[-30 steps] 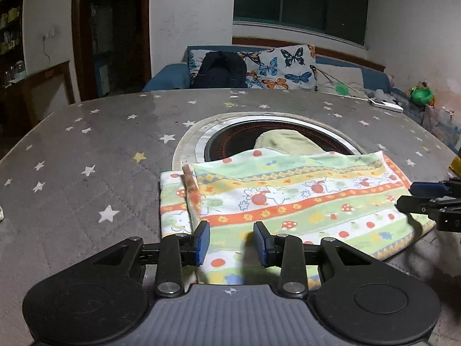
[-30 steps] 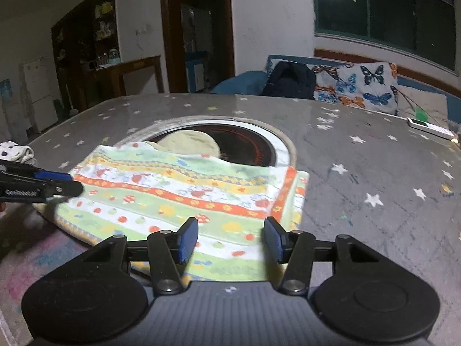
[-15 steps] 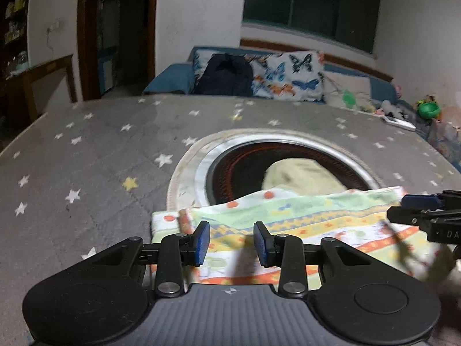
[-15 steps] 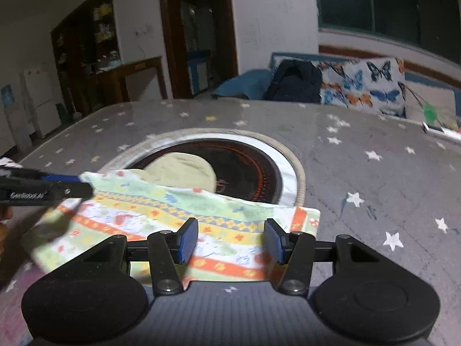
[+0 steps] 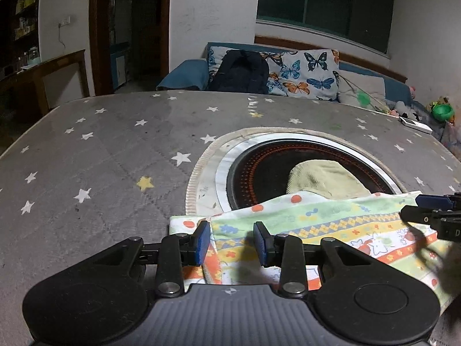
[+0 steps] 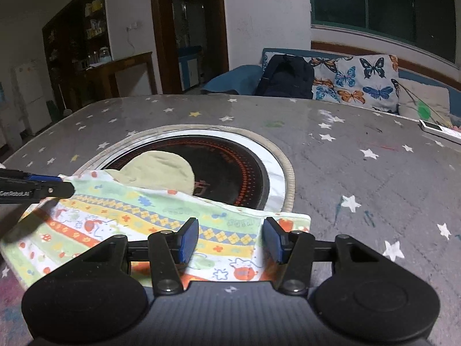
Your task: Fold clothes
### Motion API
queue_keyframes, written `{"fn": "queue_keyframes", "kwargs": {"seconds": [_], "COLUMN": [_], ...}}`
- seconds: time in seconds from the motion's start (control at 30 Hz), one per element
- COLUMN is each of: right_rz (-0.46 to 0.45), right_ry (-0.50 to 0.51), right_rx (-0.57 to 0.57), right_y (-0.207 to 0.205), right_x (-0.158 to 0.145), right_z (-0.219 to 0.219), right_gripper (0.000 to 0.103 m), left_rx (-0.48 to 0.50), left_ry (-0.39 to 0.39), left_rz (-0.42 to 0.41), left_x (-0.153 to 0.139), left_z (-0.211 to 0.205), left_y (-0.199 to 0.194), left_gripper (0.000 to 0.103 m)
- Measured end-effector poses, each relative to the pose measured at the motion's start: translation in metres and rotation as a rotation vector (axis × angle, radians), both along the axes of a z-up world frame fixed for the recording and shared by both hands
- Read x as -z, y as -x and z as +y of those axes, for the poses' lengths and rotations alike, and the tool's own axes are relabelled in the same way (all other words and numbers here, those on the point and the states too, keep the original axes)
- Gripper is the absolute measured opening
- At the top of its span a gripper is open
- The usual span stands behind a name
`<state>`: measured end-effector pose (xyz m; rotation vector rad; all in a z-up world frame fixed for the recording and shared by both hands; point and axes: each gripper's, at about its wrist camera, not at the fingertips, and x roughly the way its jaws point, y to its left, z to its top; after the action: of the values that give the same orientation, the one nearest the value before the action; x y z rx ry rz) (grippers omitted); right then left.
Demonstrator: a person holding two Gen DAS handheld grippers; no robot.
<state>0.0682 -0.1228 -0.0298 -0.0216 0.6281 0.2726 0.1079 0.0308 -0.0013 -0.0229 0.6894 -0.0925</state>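
The patterned cloth lies folded on the table over the hotplate's near edge – soft, light, floppy, best pinched at its near corners – with left gripper and right gripper parted, empty.

White walls, dark window, blue sofa, butterfly cushion, wooden doorway.

The cloth lies on the table, its far edge overlapping the round inset.
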Motion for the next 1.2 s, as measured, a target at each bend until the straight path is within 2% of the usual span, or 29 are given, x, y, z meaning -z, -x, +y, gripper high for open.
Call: {"fn": "queue_keyframes", "kwargs": {"seconds": [0.2,0.67,0.87,0.97,1.2], "right_rz": [-0.008,0.014,-0.027,-0.032,-0.042], "right_ry": [-0.056,-0.024,-0.026,-0.004,0.062], "right_rx": [0.023,0.050,0.029,-0.004,0.018], "right_y": [0.007,0.021,0.035,0.043,0.062], "right_x": [-0.007,0.000,-0.009,-0.007,-0.005], "right_z": [-0.012,-0.025,-0.018,-0.013,-0.008], "right_gripper": [0.051,0.051,0.051,0.051,0.052], "left_rx": [-0.007,-0.019,0.002,0.019,0.063], "left_ry": [0.010,-0.011,0.001,-0.002,0.018], "left_rz": [-0.010,-0.006,-0.044,-0.053,-0.051], "left_x": [-0.003,-0.002,-0.011,-0.011,-0.011], "left_z": [0.006,0.009,0.008,0.006,-0.001], "left_y": [0.005,0.007,0.028,0.042,0.076], "left_gripper": [0.037,0.037,0.037,0.037,0.037]}}
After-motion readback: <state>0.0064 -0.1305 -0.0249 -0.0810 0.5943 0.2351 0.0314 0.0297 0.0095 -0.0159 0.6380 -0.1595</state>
